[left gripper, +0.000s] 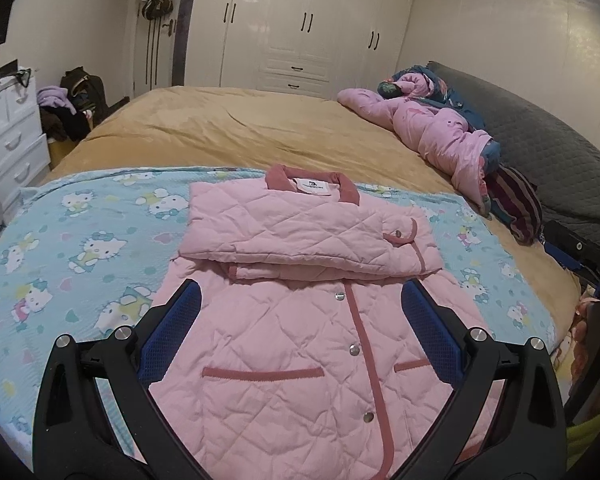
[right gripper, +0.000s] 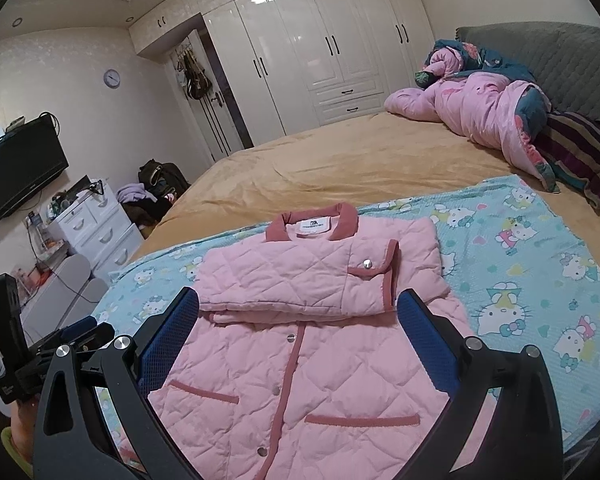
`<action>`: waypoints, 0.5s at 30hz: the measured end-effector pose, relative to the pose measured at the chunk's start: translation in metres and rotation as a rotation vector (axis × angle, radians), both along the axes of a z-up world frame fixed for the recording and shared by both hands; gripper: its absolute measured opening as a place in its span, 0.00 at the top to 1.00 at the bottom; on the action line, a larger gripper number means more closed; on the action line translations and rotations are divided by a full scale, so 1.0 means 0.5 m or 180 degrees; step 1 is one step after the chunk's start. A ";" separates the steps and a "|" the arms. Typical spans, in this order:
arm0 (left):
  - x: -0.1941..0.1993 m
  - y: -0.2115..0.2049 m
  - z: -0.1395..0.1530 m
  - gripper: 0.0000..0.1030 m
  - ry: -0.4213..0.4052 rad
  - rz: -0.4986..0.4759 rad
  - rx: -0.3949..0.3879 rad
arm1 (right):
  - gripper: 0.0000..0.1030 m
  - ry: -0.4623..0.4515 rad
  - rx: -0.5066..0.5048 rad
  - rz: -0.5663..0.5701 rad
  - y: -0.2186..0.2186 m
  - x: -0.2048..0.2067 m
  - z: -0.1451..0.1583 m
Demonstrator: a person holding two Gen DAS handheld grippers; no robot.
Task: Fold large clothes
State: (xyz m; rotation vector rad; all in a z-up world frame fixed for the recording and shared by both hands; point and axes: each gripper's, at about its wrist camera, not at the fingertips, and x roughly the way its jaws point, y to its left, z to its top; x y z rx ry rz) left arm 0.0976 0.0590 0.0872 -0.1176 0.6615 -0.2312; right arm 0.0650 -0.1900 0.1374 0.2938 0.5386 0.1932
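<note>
A pink quilted jacket (left gripper: 300,340) (right gripper: 300,360) with dark pink trim lies front up on a light blue cartoon-cat blanket (left gripper: 80,248) (right gripper: 532,264). Both sleeves are folded across its chest below the collar (left gripper: 312,184) (right gripper: 312,222). My left gripper (left gripper: 300,292) hovers open over the jacket's lower half, nothing between its blue pads (left gripper: 172,328). My right gripper (right gripper: 298,302) is open too, above the same lower part. In the right wrist view the left gripper (right gripper: 76,332) shows at the left edge, held in a hand.
The blanket lies on a tan bed (left gripper: 240,128). A crumpled pink duvet (left gripper: 440,128) (right gripper: 480,108) and a striped cloth (right gripper: 580,156) lie by the grey headboard (left gripper: 540,136). White drawers (left gripper: 8,136), a wardrobe (right gripper: 320,60) and a wall TV (right gripper: 16,168) stand beyond the bed.
</note>
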 end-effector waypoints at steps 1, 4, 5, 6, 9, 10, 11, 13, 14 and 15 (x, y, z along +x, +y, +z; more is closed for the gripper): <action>-0.005 0.002 0.002 0.09 -0.0007 0.0006 0.0003 | 0.04 -0.0013 -0.0007 0.0002 -0.001 -0.008 0.003; -0.026 0.009 0.009 0.09 -0.0034 0.0016 0.0021 | 0.04 -0.0022 -0.0021 0.0003 -0.004 -0.028 0.006; -0.031 0.012 0.010 0.09 -0.0038 0.0021 0.0029 | 0.04 -0.0024 -0.0026 0.0005 -0.003 -0.033 0.007; -0.037 0.015 0.011 0.09 -0.0048 0.0028 0.0034 | 0.04 -0.0024 -0.0035 0.0006 -0.003 -0.039 0.007; -0.051 0.025 0.011 0.09 -0.0036 0.0051 0.0043 | 0.04 -0.0017 -0.0048 0.0025 -0.002 -0.058 0.006; -0.055 0.027 0.011 0.09 -0.0035 0.0058 0.0047 | 0.04 -0.0007 -0.0057 0.0033 -0.001 -0.062 0.005; -0.061 0.031 0.010 0.09 -0.0035 0.0068 0.0053 | 0.04 -0.0001 -0.0065 0.0033 -0.001 -0.067 0.003; -0.070 0.040 0.007 0.09 -0.0021 0.0090 0.0069 | 0.04 0.0016 -0.0079 0.0039 -0.002 -0.078 -0.004; -0.075 0.044 0.005 0.09 -0.0018 0.0102 0.0074 | 0.04 0.0023 -0.0081 0.0037 -0.002 -0.081 -0.006; -0.078 0.049 0.003 0.09 -0.0008 0.0119 0.0078 | 0.04 0.0034 -0.0080 0.0034 -0.004 -0.085 -0.010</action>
